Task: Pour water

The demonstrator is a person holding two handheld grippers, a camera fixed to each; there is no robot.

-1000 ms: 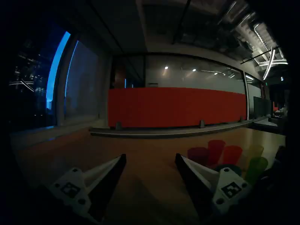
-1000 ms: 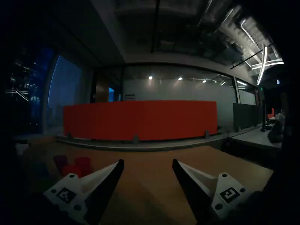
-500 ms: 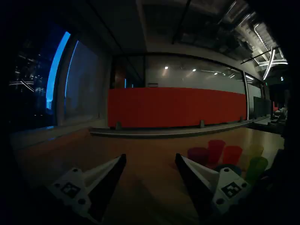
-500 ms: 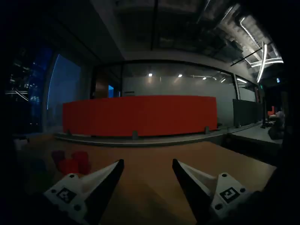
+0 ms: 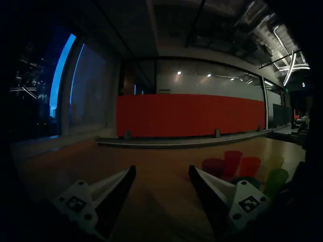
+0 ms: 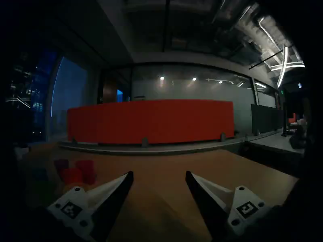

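**Left gripper view.** The left gripper [image 5: 161, 167] hangs low over the desk [image 5: 161, 193], its fingers apart with nothing between them. The cups [image 5: 233, 161] stand bunched together off to its right, with a green cup [image 5: 275, 180] nearest the right finger. I cannot tell which of them holds water. Because they are packed so tightly and the light is dim, reaching for one could nudge its neighbours and tip them over. Against a second ago, this view is all but unchanged.

**Right gripper view.** The right gripper [image 6: 158, 173] also has its fingers apart and empty. The cups [image 6: 86, 169] lie to its left, past the left finger. If both grippers close on the same cluster, they could bump each other or a cup. Compared with a second ago, the red partition [image 6: 149, 121] sits higher and the cups show more fully, so this gripper seems to have dipped towards the desk.
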